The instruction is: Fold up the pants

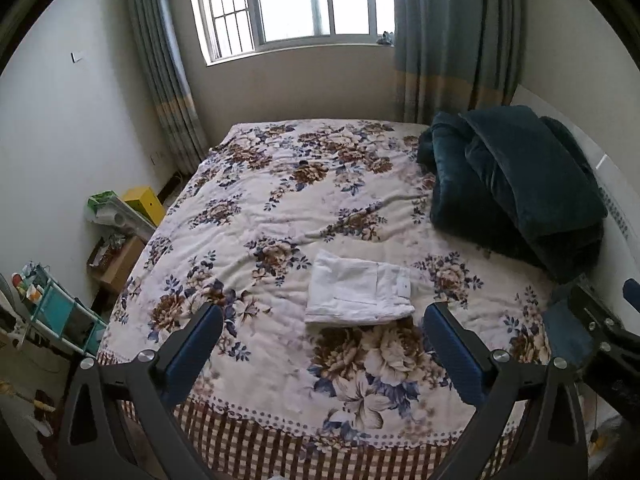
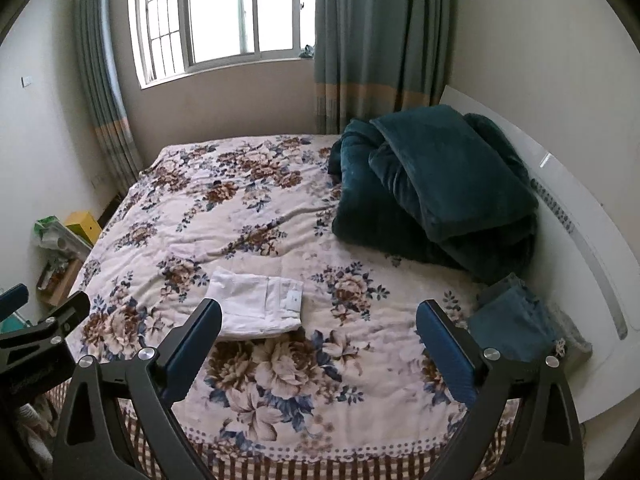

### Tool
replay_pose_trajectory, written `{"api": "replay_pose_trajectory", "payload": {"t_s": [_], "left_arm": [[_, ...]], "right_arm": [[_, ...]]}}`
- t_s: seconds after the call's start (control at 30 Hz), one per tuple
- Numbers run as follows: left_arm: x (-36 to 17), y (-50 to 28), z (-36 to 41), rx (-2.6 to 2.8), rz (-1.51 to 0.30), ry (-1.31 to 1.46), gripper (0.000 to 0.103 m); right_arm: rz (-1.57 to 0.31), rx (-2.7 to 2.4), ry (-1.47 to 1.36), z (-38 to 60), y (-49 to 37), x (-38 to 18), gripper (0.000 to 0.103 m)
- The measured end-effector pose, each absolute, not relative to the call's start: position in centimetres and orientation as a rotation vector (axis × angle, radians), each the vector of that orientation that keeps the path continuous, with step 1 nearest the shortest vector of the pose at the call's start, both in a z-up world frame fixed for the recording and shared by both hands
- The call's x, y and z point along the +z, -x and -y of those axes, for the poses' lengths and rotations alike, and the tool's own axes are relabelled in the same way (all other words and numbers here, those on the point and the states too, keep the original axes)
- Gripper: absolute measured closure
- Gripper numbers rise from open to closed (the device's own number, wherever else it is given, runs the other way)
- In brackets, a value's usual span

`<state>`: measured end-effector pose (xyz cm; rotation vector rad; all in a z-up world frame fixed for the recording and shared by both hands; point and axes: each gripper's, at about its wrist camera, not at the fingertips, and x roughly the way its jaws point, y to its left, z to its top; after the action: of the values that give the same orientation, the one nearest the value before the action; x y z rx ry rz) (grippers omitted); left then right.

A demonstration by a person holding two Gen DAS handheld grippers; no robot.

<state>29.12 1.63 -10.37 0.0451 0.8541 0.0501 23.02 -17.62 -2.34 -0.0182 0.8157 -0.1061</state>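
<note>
White pants (image 1: 356, 292) lie folded into a neat rectangle on the floral bedspread (image 1: 280, 208), near the bed's front half. They also show in the right wrist view (image 2: 256, 306). My left gripper (image 1: 322, 312) is open and empty, held above the bed just in front of the pants. My right gripper (image 2: 318, 308) is open and empty, held to the right of the pants. The right gripper's body (image 1: 600, 332) shows at the right edge of the left wrist view, and the left gripper's body (image 2: 44, 328) at the left edge of the right wrist view.
A folded dark teal blanket (image 2: 436, 192) sits at the bed's back right by the white headboard (image 2: 580, 240). Folded blue-grey clothes (image 2: 516, 320) lie at the right edge. Boxes, a yellow box (image 1: 144, 202) and a teal rack (image 1: 60, 312) stand on the floor left.
</note>
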Motion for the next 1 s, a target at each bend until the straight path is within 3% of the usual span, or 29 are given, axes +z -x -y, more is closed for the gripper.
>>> {"api": "replay_pose_trajectory", "payload": {"t_s": [1.0], "left_arm": [[-9.9,-29.1,-0.9,0.042,-0.840,-0.050,0.000]], "right_arm": [[-0.824,-0.057,0.011,17.5,-23.0,-3.0,0.003]]}}
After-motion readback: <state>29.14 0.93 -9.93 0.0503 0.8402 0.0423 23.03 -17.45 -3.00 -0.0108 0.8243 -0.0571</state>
